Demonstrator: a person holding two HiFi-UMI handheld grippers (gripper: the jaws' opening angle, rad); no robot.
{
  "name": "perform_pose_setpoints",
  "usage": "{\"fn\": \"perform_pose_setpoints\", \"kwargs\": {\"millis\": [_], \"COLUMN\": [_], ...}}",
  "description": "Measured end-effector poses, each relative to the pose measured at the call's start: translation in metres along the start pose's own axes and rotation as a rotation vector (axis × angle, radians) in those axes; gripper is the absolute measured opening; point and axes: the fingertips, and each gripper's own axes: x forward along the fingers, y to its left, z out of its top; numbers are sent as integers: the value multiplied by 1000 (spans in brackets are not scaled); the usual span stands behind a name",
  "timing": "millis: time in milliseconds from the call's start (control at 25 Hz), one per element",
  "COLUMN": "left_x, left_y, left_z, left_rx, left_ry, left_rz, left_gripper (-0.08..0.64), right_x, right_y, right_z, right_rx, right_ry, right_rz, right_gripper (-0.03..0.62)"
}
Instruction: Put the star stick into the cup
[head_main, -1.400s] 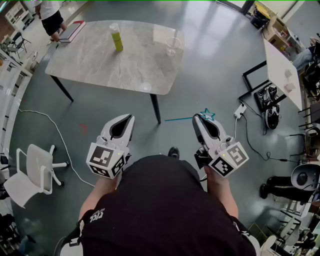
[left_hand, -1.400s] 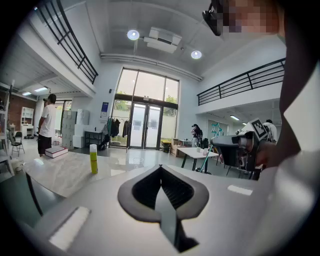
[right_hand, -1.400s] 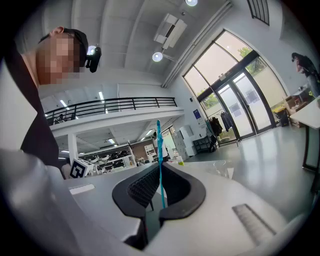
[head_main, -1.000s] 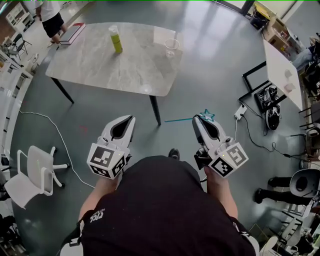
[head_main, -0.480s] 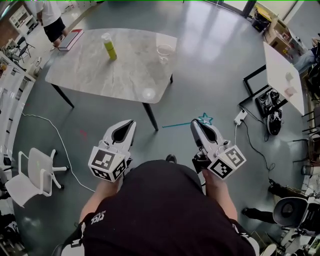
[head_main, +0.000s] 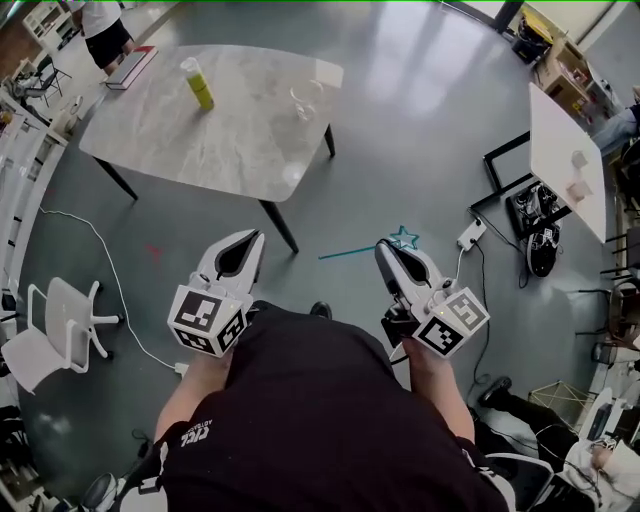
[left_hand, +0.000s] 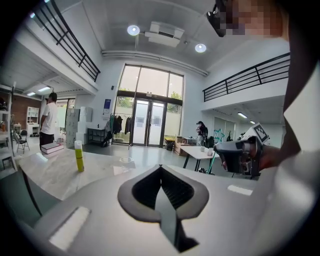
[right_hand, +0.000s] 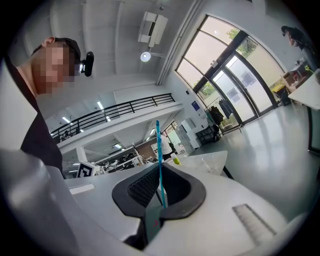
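Note:
My right gripper (head_main: 386, 248) is shut on the thin teal star stick (head_main: 350, 252). Its star (head_main: 404, 238) sticks out just right of the jaws and the shaft points left over the grey floor. In the right gripper view the star stick (right_hand: 159, 160) stands upright between the closed jaws of my right gripper (right_hand: 161, 199). The clear cup (head_main: 307, 100) stands on the marble table (head_main: 190, 140) far ahead, near its right edge; the cup (right_hand: 213, 163) also shows faintly past the jaws. My left gripper (head_main: 250, 240) is shut and holds nothing; in its own view the left gripper (left_hand: 161, 172) points at the table.
A yellow-green bottle (head_main: 198, 83) and a book (head_main: 128, 66) sit on the table, with a person (head_main: 102, 28) beside it. A white chair (head_main: 58, 335) and a floor cable (head_main: 110, 270) lie to the left. A white table (head_main: 562, 140), power strip (head_main: 468, 235) and black gear (head_main: 541, 245) are at the right.
The table, cup and bottle have slid left and slightly away in the head view as the person moved. Both grippers keep their pose; the stick stays in the right one.

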Motion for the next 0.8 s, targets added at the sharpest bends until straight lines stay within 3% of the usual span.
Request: {"fn": "perform_pose_setpoints", "kwargs": {"millis": [480,800], "left_x": [43,78], "left_y": [-10,-2], "left_z": [16,10], "left_rx": [0,-15], "left_ry": [-10,8], "left_rz": [-16,-37], "left_gripper": [3,3], "right_x": [-1,1], "right_y": [-32,-65], "right_z": [18,17], "right_rx": [15,40], "right_ry": [-4,13], "right_rz": [5,-42], "right_gripper": [29,29]}}
